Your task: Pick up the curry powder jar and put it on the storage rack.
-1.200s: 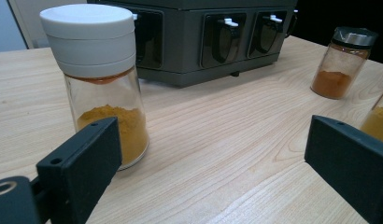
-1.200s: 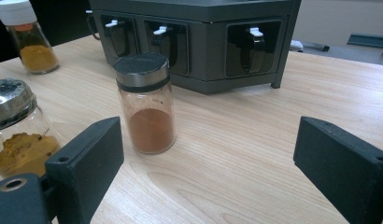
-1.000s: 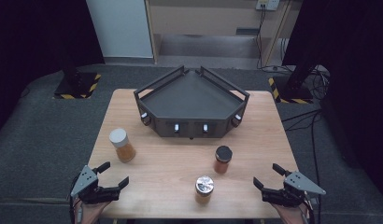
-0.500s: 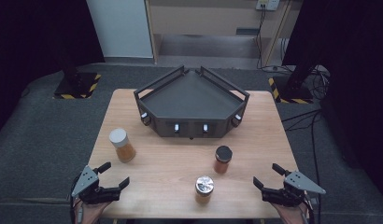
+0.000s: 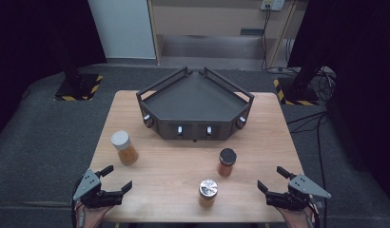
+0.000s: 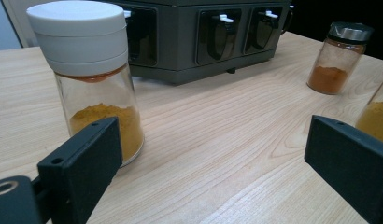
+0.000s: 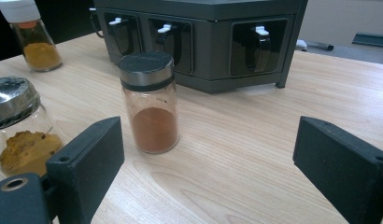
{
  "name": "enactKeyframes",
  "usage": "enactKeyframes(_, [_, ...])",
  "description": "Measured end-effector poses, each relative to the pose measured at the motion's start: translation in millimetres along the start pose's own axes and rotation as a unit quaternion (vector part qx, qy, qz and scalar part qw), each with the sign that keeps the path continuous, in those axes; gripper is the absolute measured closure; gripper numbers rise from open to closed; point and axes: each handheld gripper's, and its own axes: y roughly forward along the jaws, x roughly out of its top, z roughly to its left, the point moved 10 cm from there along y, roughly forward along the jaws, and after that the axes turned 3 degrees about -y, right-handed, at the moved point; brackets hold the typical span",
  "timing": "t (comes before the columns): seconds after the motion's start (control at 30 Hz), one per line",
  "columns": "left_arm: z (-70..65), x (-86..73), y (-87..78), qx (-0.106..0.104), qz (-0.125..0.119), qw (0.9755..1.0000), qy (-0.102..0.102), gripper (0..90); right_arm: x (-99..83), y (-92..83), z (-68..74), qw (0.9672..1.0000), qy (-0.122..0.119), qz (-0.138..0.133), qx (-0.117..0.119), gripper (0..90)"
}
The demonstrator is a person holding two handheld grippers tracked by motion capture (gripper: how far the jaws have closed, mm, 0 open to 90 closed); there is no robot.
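Wooden table (image 5: pixel 183 166), three upright spice jars, white-lidded jar (image 5: pixel 124 147) of yellow powder

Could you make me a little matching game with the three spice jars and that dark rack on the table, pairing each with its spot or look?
Things:
1. white-lidded jar
2. black-lidded jar
3. silver-lidded jar
4. dark rack

Descriptions:
A. at the far middle of the table, its top tray empty
B. nearest the table's front edge, between the two tongs
C. on the left side, just ahead of the left tongs
D. holds reddish-brown powder, right of centre, ahead of the right tongs

Pairs: 1-C, 2-D, 3-B, 4-A
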Motion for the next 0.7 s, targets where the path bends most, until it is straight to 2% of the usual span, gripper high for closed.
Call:
enactKeyframes(0.47, [-2.9,2.4,0.8,-0.004,0.005,1.0000,0.002,3.0,-0.1,0.4,0.1,1.0000,0.000,0.000,0.004,8.7])
enactKeyframes(0.53, [-5.1,3.6,1.1,-0.001,0.007,0.9999,0.010,3.1,0.0,0.4,0.2,1.0000,0.000,0.000,0.004,8.6])
enactKeyframes(0.7, [-5.5,4.9,1.1,0.000,0.007,1.0000,0.001,3.2,-0.2,0.7,0.1,1.0000,0.001,0.001,0.004,8.3])
